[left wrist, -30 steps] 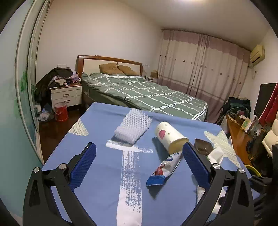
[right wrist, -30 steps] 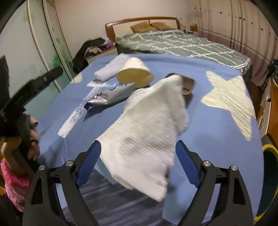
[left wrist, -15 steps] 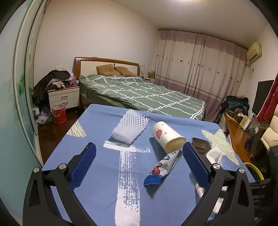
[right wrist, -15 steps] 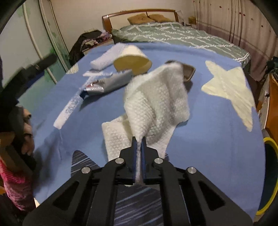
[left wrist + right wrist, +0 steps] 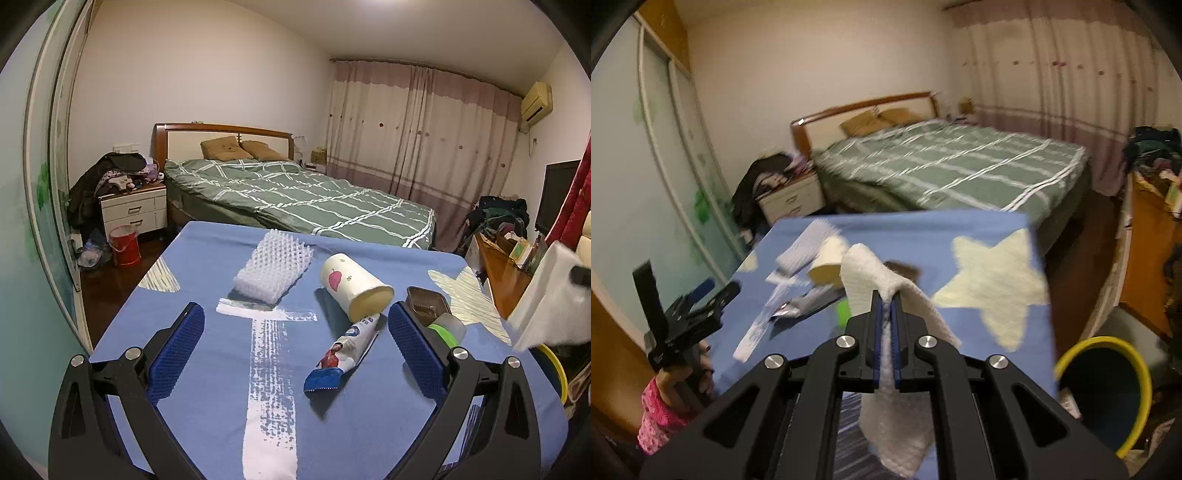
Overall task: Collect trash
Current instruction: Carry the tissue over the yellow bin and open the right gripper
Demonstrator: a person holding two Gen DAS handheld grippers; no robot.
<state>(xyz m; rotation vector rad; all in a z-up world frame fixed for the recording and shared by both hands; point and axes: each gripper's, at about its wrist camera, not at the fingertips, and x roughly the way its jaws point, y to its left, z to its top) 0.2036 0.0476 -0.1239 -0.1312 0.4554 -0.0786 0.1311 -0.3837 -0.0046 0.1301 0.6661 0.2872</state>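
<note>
My right gripper (image 5: pixel 886 301) is shut on a white paper towel (image 5: pixel 864 271), lifted off the blue table; the towel (image 5: pixel 546 302) hangs in the air at the right edge of the left wrist view. My left gripper (image 5: pixel 295 325) stands open and empty low over the blue tablecloth (image 5: pixel 207 369). Ahead of it lie a squeezed tube (image 5: pixel 343 352), a tipped paper cup (image 5: pixel 352 291), a white foam net (image 5: pixel 271 271), a small metal tin (image 5: pixel 426 301) and a green-banded cap (image 5: pixel 448 330).
A yellow-rimmed bin (image 5: pixel 1104 391) stands on the floor right of the table. A wooden desk (image 5: pixel 506 273) with clutter is beyond it. A bed (image 5: pixel 306 201) and a nightstand (image 5: pixel 133 212) lie behind the table. A hand in a pink sleeve (image 5: pixel 661 410) holds the left gripper.
My right gripper closed on the paper towel and lifted it off the table, up and to the right, uncovering the tin and green cap. The left gripper stayed open and almost still.
</note>
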